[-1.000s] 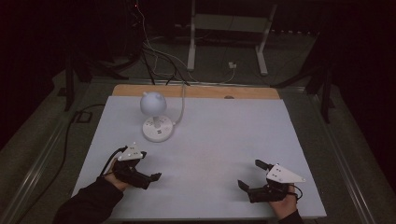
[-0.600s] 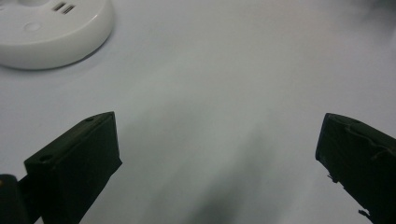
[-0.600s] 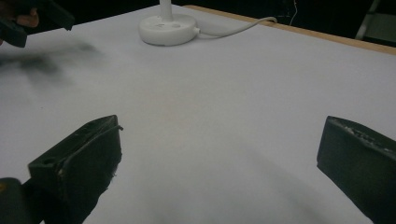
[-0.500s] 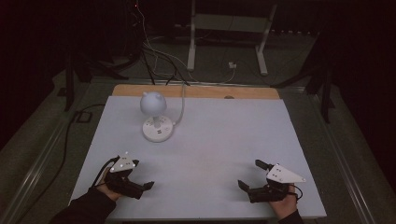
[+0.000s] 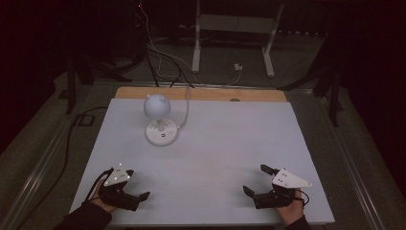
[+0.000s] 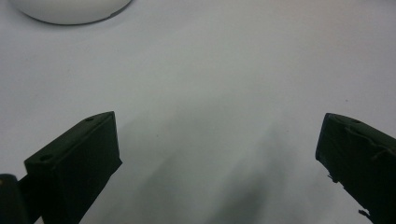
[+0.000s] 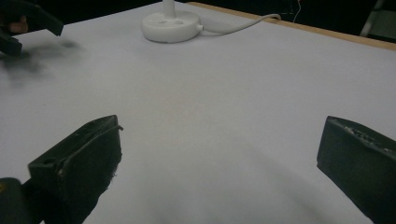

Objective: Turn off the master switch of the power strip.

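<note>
Resting low on the table (image 5: 210, 143), left gripper (image 5: 136, 197) released, right gripper (image 5: 256, 181) released

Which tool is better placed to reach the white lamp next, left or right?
Left, probably. The left tool sits on the same side of the table as the white lamp, jaws open, with bare tabletop between. The right tool, also open, would have to cross more of the table.

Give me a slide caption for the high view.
Two open grippers, left and right, rest near the front edge of a white table; a small white lamp stands toward the back.
</note>
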`<act>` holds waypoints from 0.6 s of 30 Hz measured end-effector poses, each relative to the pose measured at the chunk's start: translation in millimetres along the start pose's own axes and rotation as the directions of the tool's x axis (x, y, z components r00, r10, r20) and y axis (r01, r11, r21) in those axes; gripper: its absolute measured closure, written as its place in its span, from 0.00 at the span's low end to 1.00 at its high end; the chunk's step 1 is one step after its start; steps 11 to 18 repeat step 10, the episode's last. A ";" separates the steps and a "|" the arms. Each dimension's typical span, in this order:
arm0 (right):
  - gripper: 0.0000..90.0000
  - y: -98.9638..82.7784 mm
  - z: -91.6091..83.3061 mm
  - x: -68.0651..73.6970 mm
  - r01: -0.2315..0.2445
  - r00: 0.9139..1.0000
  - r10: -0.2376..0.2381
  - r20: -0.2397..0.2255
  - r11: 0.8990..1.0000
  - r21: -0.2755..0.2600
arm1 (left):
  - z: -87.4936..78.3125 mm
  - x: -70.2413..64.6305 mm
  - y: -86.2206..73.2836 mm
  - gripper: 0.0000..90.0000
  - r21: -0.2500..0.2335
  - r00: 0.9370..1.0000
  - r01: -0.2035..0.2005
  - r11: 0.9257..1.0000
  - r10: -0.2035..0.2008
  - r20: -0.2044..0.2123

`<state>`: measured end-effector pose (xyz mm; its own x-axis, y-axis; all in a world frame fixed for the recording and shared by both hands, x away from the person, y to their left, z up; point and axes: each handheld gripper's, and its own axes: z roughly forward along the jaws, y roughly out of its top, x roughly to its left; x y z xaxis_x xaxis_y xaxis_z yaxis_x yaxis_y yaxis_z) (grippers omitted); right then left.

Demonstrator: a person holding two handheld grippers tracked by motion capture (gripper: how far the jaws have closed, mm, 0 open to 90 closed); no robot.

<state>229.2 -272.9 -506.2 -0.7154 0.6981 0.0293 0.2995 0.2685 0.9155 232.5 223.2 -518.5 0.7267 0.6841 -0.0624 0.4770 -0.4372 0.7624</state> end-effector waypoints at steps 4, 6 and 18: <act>0.00 -0.1 1.7 0.4 0.004 1.000 -0.004 -0.006 1.000 0.006 | 3.0 -0.3 1.6 0.00 -0.015 1.000 -0.010 1.000 0.010 -0.007; 0.00 0.0 1.7 0.5 0.004 1.000 -0.004 -0.006 1.000 0.005 | 4.1 -0.6 1.0 0.00 -0.007 1.000 -0.023 1.000 0.023 -0.001; 0.00 -0.5 2.0 -0.6 -0.003 1.000 0.003 -0.005 1.000 0.006 | 4.2 -0.8 0.9 0.00 -0.011 1.000 -0.028 1.000 0.028 -0.001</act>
